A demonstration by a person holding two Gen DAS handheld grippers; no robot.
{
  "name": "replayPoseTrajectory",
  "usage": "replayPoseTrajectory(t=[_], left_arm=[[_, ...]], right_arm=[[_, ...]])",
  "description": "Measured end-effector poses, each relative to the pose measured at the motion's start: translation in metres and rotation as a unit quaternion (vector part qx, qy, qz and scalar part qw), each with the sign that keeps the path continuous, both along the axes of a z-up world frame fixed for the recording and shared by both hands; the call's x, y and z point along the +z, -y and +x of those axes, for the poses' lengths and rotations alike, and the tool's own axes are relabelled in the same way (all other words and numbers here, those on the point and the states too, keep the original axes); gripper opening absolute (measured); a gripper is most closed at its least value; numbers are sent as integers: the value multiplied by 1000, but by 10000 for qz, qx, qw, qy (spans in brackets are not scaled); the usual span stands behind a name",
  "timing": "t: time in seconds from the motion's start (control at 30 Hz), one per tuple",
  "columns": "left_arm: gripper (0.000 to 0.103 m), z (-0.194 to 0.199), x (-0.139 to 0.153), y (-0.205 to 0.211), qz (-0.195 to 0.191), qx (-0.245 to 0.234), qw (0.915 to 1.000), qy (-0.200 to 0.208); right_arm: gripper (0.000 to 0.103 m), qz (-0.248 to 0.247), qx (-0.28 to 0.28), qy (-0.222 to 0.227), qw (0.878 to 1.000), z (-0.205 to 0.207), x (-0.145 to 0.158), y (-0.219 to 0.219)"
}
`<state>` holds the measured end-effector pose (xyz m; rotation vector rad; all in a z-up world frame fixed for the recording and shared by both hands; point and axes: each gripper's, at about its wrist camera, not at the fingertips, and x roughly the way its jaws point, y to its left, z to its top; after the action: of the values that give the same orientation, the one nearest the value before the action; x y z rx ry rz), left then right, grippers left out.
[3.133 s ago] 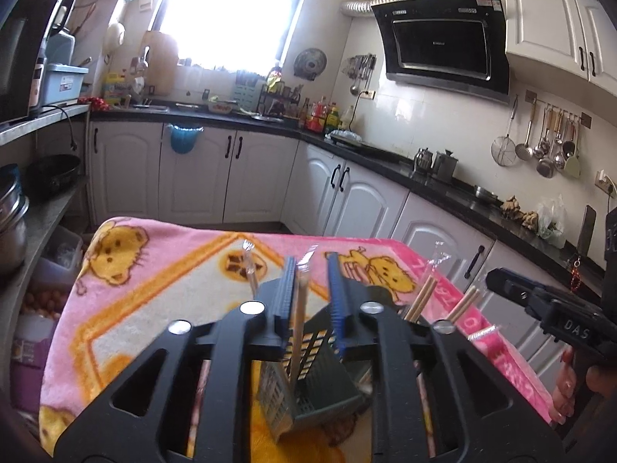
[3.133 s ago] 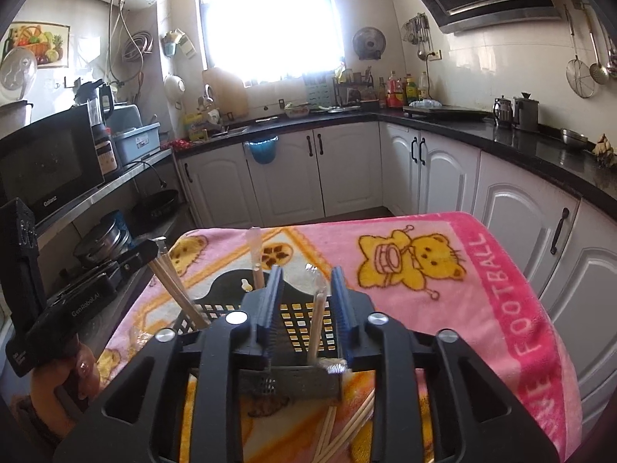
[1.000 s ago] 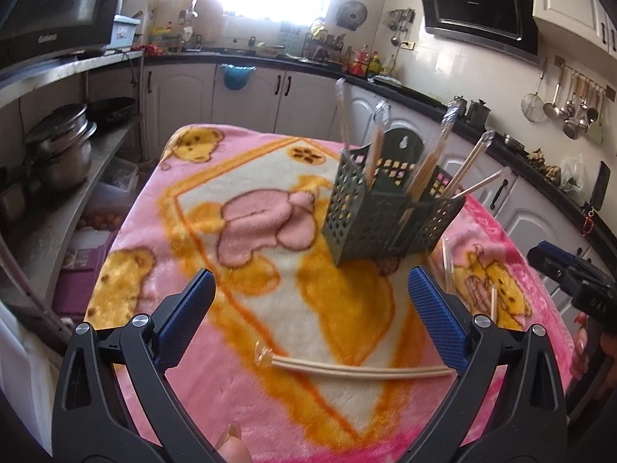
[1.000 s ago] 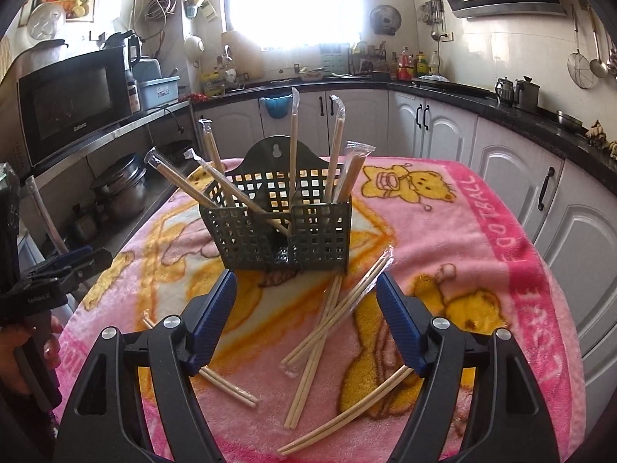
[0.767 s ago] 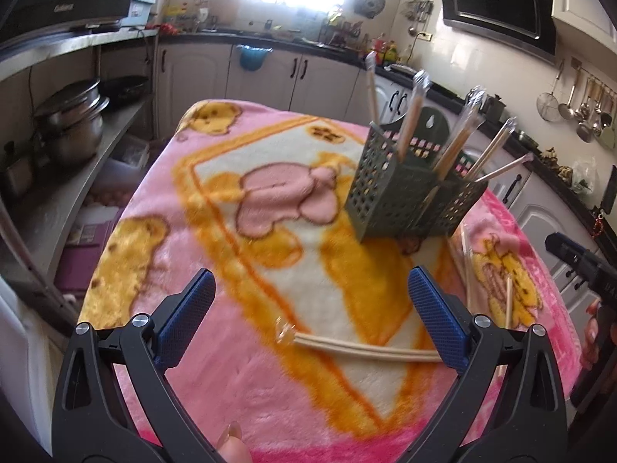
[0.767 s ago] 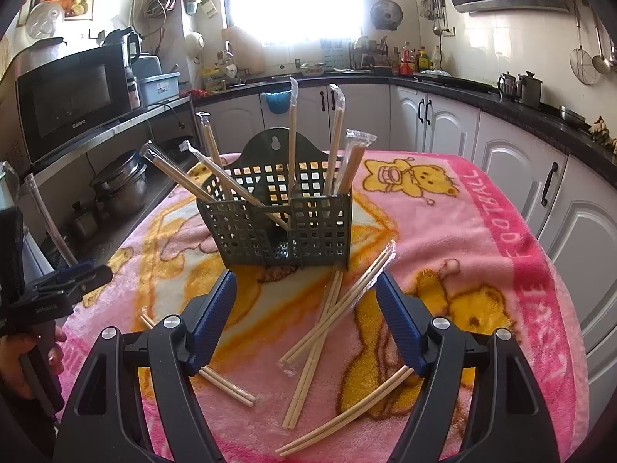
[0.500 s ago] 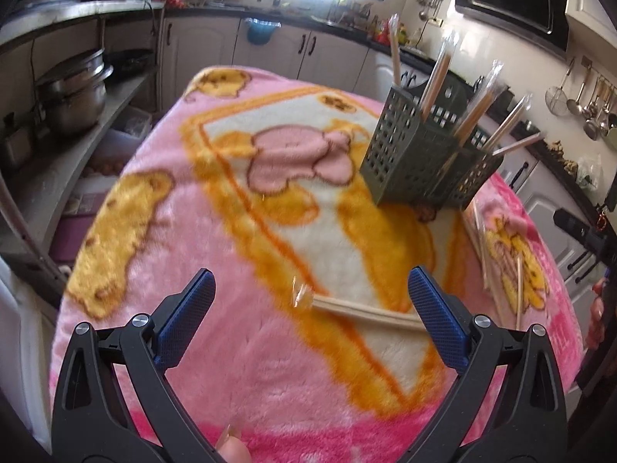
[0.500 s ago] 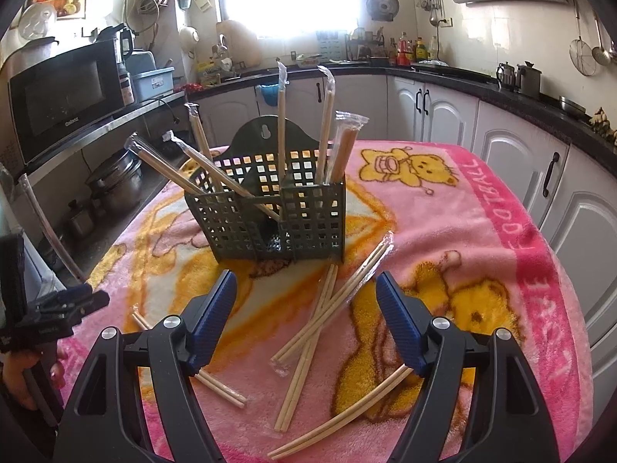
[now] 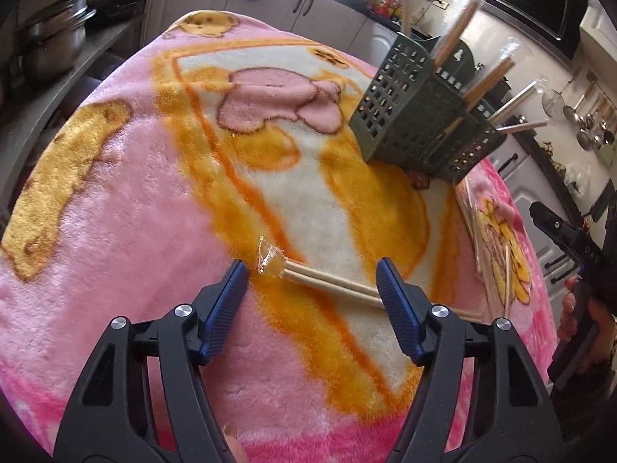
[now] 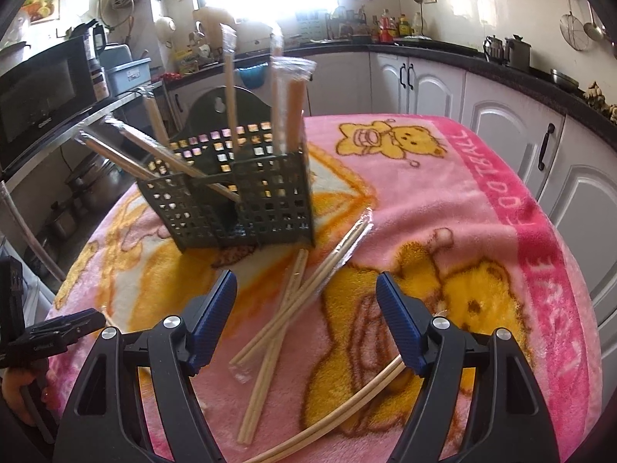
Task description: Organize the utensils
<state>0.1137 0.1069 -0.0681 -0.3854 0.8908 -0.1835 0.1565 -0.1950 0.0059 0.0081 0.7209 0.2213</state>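
One wrapped chopstick pair [image 9: 327, 281] lay between your left claw [image 9: 310, 276]'s closing jaws, ungripped, near the surface [image 9: 115, 200] edge. Your right claw [image 10: 306, 289] hung open, empty, angled down over loose chopsticks [image 10: 285, 308] beside the basket [image 10: 239, 200].

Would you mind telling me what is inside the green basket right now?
Several wrapped chopstick pairs stand or lean in the basket, tops poking above its rim. Their lower ends and the basket floor are mostly hidden behind the mesh walls.

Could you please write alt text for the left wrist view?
The left tongs, jaws closing, straddle a wrapped pair of chopsticks lying on a pink cartoon blanket. Beyond stands a dark green utensil basket holding more wrapped chopsticks.
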Motion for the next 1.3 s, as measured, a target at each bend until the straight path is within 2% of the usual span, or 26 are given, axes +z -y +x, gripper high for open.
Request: replayPoseTrajectory(t=[0.13,0.2,0.27,0.43,0.5,0.6,0.83,0.97,1.1,1.17,1.3], left_arm=[[51,9,-1,-1,42,119,9999,-48],[38,13,-1,0,236,198,9995,-48],[33,16,-2,-1,317,235,9992,-48],[22,23,-3,0,524,277,9982,-47],[15,24,-3,-1,552,313,9980,-45],[11,24,-4,-4,503,359,9981,-48],[6,26,-7,-10,365,401,9985,-28],[3,26,-8,-12,261,417,9988,-18],[0,25,-9,-15,129,446,9989,5],[0,24,-9,-16,54,460,9989,24],[0,21,-6,-19,-164,479,9987,85]], right_arm=[[72,-97,-109,-146,9998,21,-8,7],[72,-139,-221,-264,9993,38,-14,13],[70,-150,-324,-396,9986,53,-21,18],[54,-89,-454,-701,9965,88,-38,30],[48,-95,-477,-762,9959,99,-42,33],[43,-16,-473,-878,9950,116,-48,38],[34,183,-415,-961,9943,144,-49,41],[29,103,-355,-1113,9931,155,-55,35],[19,44,-405,-1143,9926,155,-60,35],[10,143,-429,-1148,9924,152,-59,40],[7,369,-438,-1047,9929,139,-50,46]])
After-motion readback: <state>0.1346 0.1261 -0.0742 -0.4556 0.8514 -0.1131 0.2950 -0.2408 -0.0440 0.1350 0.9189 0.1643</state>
